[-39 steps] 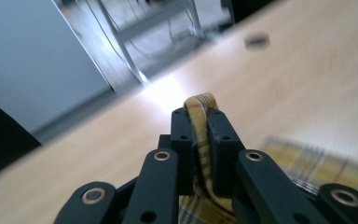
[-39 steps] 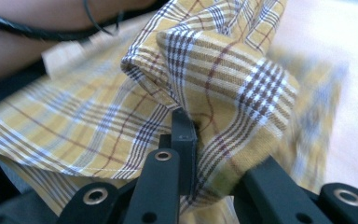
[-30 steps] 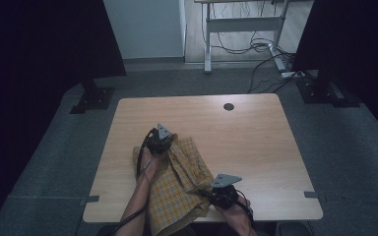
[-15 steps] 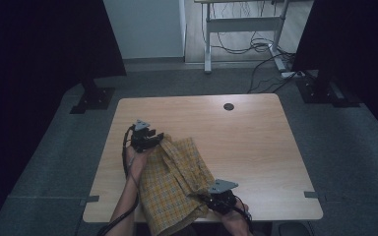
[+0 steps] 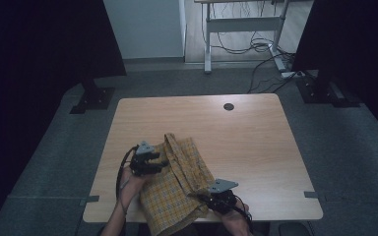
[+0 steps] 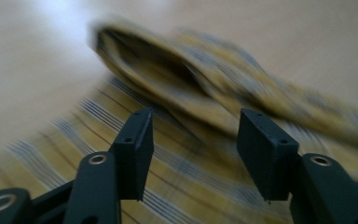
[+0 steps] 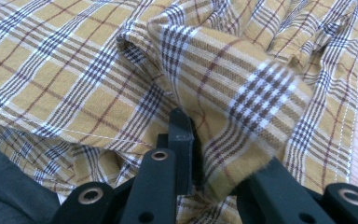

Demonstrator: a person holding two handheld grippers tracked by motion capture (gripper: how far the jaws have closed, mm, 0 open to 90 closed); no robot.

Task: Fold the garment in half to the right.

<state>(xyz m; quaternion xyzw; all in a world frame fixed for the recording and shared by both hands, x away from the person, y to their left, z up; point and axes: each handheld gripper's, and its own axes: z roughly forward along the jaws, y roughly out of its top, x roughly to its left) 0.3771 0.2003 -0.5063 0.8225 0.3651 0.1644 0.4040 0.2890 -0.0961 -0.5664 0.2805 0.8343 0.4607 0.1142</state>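
High view shows a yellow plaid shirt point(image 5: 179, 189) lying crumpled at the near edge of the bench point(image 5: 256, 142), its lower part hanging off that edge between the person's forearms. Left claw point(image 5: 158, 163) sits at the shirt's left border, its jaws having just been opening; the left gripper view shows them spread, with a folded ridge of cloth point(image 6: 223, 93) just ahead and flat cloth beneath, nothing pinched. Right claw point(image 5: 207, 200) is at the shirt's near right corner; the right gripper view shows its jaws pressed together on a doubled fold of the plaid fabric point(image 7: 242, 116). Judgement: the work, apparently laying out or folding the shirt, is at an early to middle stage. One corner is secured by the right claw, but the garment is bunched and partly off the bench. Remaining: a fresh grip for the left claw, then spreading and squaring the cloth.
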